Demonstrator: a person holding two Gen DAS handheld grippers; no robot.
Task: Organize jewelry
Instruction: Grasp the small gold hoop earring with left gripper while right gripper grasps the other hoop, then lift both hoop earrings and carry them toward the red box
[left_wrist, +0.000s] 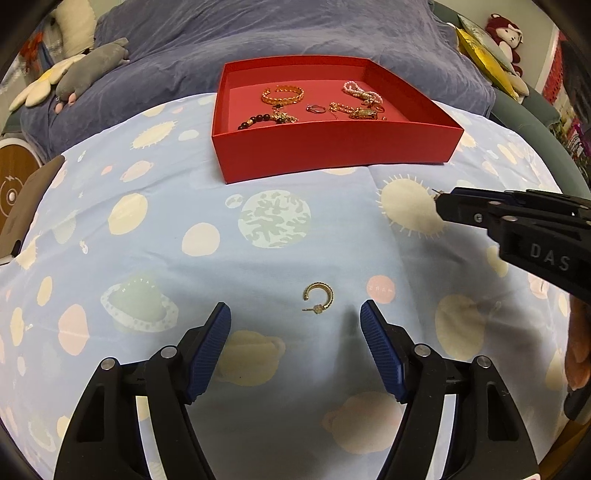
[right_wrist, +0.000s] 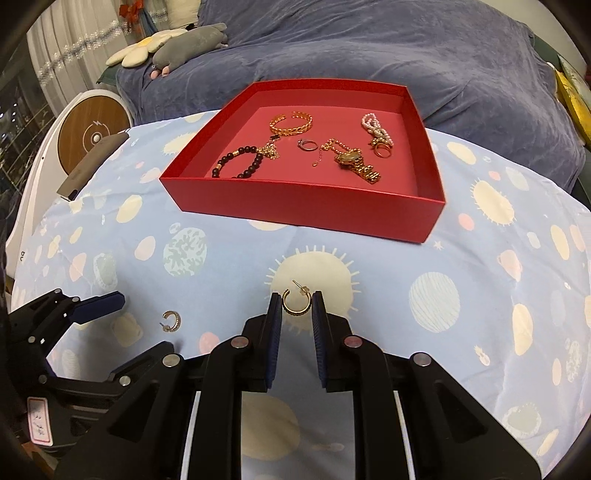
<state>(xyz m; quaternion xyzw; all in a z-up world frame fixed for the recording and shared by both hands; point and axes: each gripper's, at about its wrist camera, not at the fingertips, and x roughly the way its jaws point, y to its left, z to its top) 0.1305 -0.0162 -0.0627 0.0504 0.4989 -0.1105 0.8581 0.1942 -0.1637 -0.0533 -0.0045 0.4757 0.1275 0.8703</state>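
A gold hoop earring (left_wrist: 318, 298) lies on the planet-print cloth between the fingers of my left gripper (left_wrist: 295, 314), which stands open just above it; the same earring (right_wrist: 172, 321) shows at the lower left of the right wrist view, next to the left gripper (right_wrist: 146, 321). My right gripper (right_wrist: 296, 306) is shut on a second gold hoop earring (right_wrist: 296, 305), lifted a little off the cloth. From the left wrist view the right gripper (left_wrist: 441, 206) comes in from the right. The red tray (left_wrist: 332, 147) (right_wrist: 306, 206) lies farther back with several bracelets, rings and a watch in it.
The cloth (left_wrist: 147, 229) covers a rounded surface that falls away at the sides. A blue blanket (right_wrist: 369, 48) and plush toys (left_wrist: 92, 62) lie behind the tray. A round wooden-faced device (right_wrist: 92, 129) stands at the left edge.
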